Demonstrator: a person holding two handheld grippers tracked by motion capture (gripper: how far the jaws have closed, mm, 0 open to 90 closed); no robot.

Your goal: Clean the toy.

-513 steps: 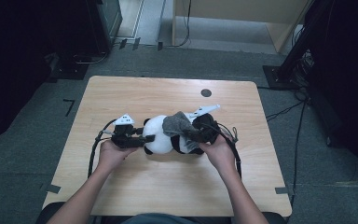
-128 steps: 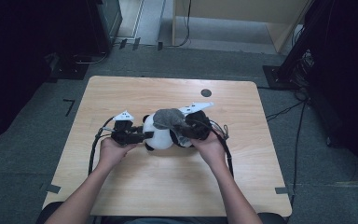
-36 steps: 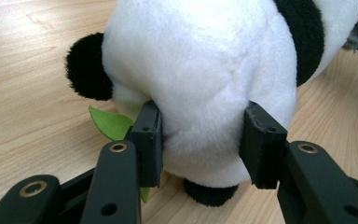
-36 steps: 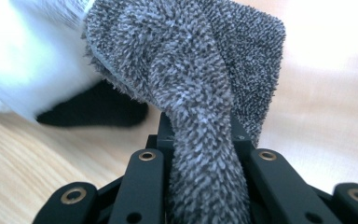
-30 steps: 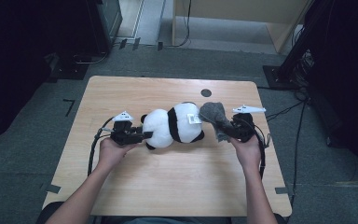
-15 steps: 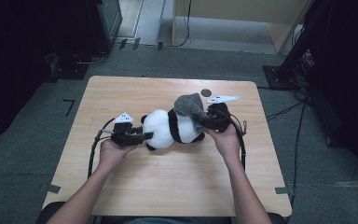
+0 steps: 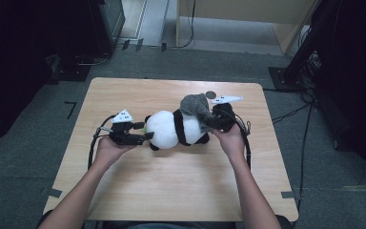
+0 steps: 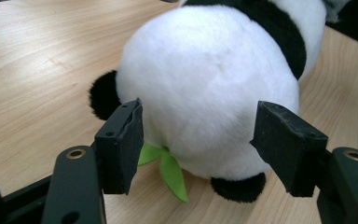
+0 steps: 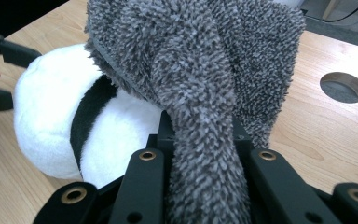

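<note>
A black-and-white plush panda (image 7: 171, 129) lies on its side on the wooden table (image 7: 171, 191). My left gripper (image 7: 145, 136) points at its white head (image 8: 205, 93). Its jaws have just been opening and now stand either side of the head without pressing on it. A green leaf (image 8: 170, 170) sticks out under the head. My right gripper (image 7: 209, 123) is shut on a fuzzy grey cloth (image 7: 194, 106), held over the panda's far end. In the right gripper view the cloth (image 9: 200, 70) drapes over the jaws and the panda (image 9: 46, 121).
A round cable hole (image 7: 211, 94) sits in the table just behind the cloth, also seen in the right gripper view as a hole (image 9: 343, 87). Cables trail from both grippers across the wood. Dark equipment and a wooden cabinet stand on the floor beyond the table.
My right gripper has carried the grey cloth leftward from beside the panda to over its far end. The left hand has stayed in place at the panda's head.
</note>
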